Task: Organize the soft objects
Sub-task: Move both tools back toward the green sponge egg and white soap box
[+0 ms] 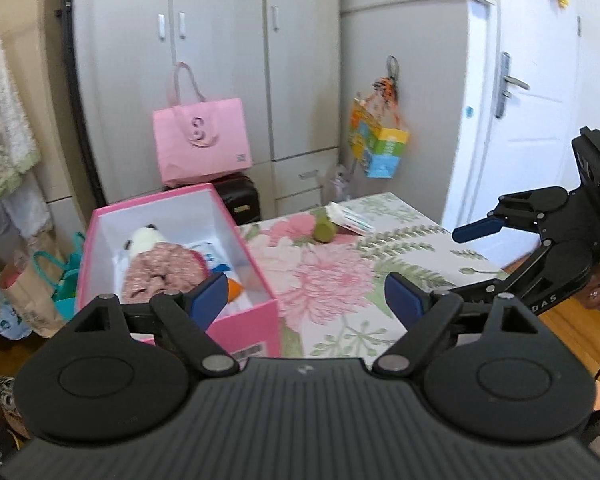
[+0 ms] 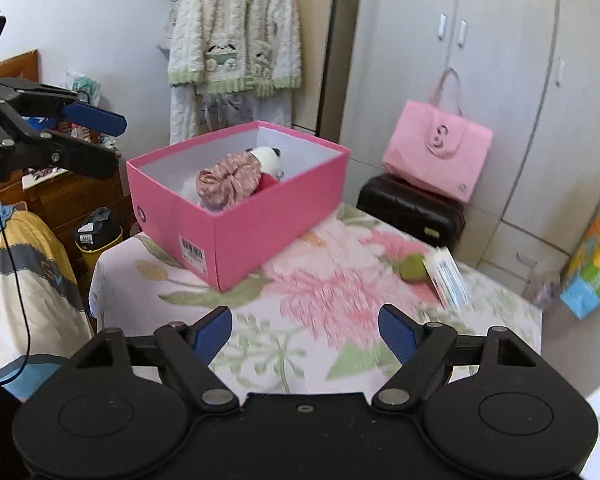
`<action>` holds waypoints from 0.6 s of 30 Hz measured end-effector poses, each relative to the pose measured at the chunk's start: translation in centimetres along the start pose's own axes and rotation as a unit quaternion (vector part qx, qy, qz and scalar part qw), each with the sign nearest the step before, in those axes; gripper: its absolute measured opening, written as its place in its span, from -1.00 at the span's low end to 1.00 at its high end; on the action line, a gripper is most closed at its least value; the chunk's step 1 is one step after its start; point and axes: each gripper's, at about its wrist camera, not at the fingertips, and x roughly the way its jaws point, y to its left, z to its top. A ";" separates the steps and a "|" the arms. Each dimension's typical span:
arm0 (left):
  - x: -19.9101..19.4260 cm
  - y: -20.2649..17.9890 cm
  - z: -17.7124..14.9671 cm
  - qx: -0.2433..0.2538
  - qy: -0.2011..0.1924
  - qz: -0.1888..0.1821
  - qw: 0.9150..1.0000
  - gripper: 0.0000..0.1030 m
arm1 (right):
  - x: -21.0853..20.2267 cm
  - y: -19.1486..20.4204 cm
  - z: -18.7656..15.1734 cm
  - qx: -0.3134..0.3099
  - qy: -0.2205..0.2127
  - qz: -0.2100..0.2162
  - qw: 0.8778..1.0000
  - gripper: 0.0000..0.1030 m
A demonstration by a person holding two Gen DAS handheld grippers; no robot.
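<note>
A pink box (image 1: 256, 320) (image 2: 260, 216) stands on the floral table (image 1: 332, 280) (image 2: 320, 300). Inside lies a plush toy in a pink patterned dress (image 1: 160, 268) (image 2: 230, 178) with a white head. A green soft ball (image 1: 324, 230) (image 2: 412, 268) lies on the table beside a white packet (image 1: 350, 218) (image 2: 448, 280). My left gripper (image 1: 306, 300) is open and empty, above the box's near right corner. My right gripper (image 2: 306, 334) is open and empty over the table's near edge. Each shows in the other's view: the right (image 1: 476, 230) and the left (image 2: 92, 118).
A pink tote bag (image 1: 202, 142) (image 2: 436, 148) sits on a dark suitcase (image 2: 412, 208) behind the table. Grey wardrobes (image 1: 220, 60) stand behind. A colourful bag (image 1: 378, 140) hangs beside a white door (image 1: 532, 100). A fleece robe (image 2: 236, 40) hangs at the left.
</note>
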 end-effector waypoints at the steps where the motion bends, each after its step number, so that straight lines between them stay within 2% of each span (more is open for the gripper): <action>1: 0.5 -0.4 0.1 0.001 0.005 -0.007 1.000 0.74 | -0.3 -0.4 -0.4 0.005 -0.002 -0.001 1.000 0.68; 3: 1.4 -1.1 0.2 0.004 0.015 -0.021 1.000 0.80 | -0.7 -1.3 -1.3 0.016 -0.004 -0.005 1.000 0.70; 9: 5.0 -3.2 0.5 0.012 0.047 -0.043 0.998 0.81 | -0.5 -4.3 -2.9 0.046 -0.007 -0.015 0.999 0.72; 13: 7.4 -4.1 0.8 -0.005 0.049 -0.029 0.998 0.81 | 0.3 -6.8 -3.7 0.063 -0.018 -0.007 0.998 0.72; 16: 9.3 -4.4 1.0 -0.018 0.049 -0.024 0.998 0.80 | 0.9 -8.4 -4.3 0.066 -0.044 0.000 0.997 0.72; 18: 10.6 -4.8 1.3 -0.012 0.049 -0.021 0.998 0.78 | 1.3 -9.2 -4.6 0.052 -0.066 -0.010 0.996 0.72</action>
